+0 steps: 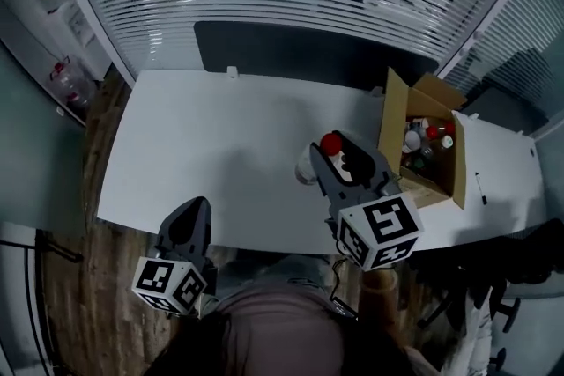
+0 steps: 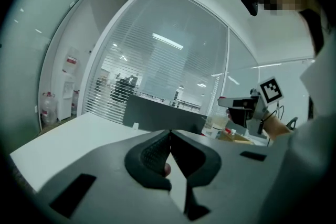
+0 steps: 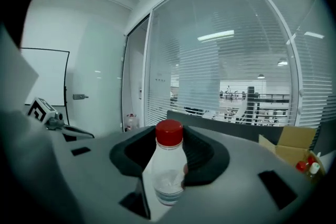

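Right gripper view: my right gripper [image 3: 170, 153] clamps a red-capped plastic bottle [image 3: 165, 173] mid-body between its fingers; I judge it light, thin-walled and slippery. Left gripper [image 2: 170, 140] fingers pressed together, empty.

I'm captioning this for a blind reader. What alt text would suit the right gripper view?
A clear bottle with a red cap stands upright between the dark jaws of the right gripper, which close on its sides. Behind is a glass wall with blinds, and an open cardboard box sits at the far right.
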`<action>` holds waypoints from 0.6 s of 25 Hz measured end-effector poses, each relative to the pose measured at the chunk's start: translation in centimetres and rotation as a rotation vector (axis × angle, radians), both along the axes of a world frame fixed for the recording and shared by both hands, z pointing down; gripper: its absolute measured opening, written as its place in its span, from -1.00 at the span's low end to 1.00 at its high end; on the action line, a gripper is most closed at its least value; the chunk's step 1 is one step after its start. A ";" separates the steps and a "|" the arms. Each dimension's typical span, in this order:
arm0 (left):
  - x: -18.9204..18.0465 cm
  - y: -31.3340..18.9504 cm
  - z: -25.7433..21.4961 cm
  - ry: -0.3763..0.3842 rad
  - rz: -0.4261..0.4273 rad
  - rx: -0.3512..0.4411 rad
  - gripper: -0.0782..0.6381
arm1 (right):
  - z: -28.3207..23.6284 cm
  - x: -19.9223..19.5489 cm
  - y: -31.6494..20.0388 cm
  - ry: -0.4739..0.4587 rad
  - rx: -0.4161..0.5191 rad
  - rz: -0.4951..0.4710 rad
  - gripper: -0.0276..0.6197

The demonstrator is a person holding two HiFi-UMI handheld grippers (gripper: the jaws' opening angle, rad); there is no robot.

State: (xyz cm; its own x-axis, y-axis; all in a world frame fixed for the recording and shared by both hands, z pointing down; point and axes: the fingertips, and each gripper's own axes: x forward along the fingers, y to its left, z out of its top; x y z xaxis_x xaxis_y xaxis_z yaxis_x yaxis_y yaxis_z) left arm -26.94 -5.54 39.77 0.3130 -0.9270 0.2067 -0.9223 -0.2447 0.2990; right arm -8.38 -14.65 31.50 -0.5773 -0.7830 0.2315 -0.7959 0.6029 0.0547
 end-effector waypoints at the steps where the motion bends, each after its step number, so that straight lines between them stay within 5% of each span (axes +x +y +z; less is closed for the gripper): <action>1: -0.6 0.2 0.3 -0.001 -0.015 0.002 -0.76 | 0.3 -0.9 -0.2 0.001 -0.004 -0.018 -0.39; 15: -7.5 3.7 1.2 -0.004 -0.254 -0.027 -0.76 | 2.9 -10.8 -1.5 0.006 -0.041 -0.237 -0.39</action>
